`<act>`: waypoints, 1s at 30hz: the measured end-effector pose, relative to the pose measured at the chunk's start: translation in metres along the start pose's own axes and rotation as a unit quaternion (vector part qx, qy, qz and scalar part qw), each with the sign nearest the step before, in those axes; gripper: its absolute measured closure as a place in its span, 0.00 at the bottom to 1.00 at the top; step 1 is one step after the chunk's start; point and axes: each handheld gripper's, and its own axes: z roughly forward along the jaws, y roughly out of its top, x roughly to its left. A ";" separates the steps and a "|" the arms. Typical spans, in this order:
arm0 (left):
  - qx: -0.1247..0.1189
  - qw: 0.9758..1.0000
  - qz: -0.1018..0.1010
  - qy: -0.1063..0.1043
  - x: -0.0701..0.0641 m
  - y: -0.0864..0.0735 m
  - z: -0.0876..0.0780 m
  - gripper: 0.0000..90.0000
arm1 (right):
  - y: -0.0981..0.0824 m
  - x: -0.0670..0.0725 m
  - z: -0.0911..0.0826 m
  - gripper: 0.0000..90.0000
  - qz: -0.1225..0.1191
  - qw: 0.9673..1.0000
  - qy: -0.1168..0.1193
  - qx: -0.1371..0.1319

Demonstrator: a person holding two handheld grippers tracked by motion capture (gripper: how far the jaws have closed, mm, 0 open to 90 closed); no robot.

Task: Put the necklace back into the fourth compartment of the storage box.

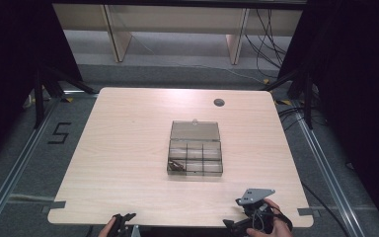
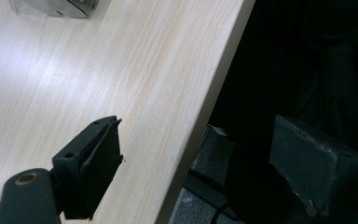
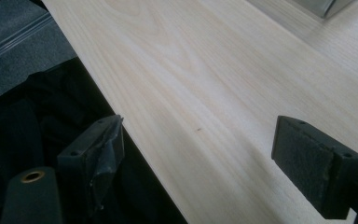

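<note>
A: What does the high view give that the gripper views lack?

B: The whole pale wooden table (image 1: pixel 128 148), with a clear smoky compartment box (image 1: pixel 195 154) lying near its middle, lid folded back to the far side. Small dark pieces sit in its near left compartment; I can't tell what they are. A round dark grommet (image 1: pixel 219 102) is set in the table near the far edge, right of centre.

A: And the gripper views?

B: They show the jaws close up. In the left gripper view the left gripper (image 2: pixel 233 158) has its jaws wide apart with nothing between them: one over the table's near edge, the other past the edge over dark floor. A corner of the box shows at the top left. In the right gripper view the right gripper (image 3: pixel 228 163) is likewise spread and empty, one jaw off the edge, the other over the wood.

A: The hands?

B: In the high view both come in at the near edge. The left hand (image 1: pixel 109 229) is low at the near left, barely over the table. The right hand (image 1: pixel 275 228) grips its tool at the near right, grey plate uppermost. Both are well apart from the box.
</note>
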 end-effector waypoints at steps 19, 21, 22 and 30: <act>0.000 1.000 -0.001 0.014 0.000 -0.001 0.000 0.17 | -0.017 -0.001 -0.010 0.19 0.019 1.000 0.002 -0.018; 0.003 1.000 0.001 0.012 0.001 -0.001 -0.001 0.18 | -0.018 0.000 -0.008 0.19 0.022 0.999 0.001 -0.027; 0.003 1.000 0.001 0.013 0.001 0.000 -0.001 0.17 | -0.018 0.000 -0.009 0.19 0.019 1.000 0.002 -0.021; 0.001 1.000 -0.001 0.012 0.000 -0.001 0.000 0.17 | -0.020 0.001 -0.009 0.19 0.021 0.999 0.003 -0.028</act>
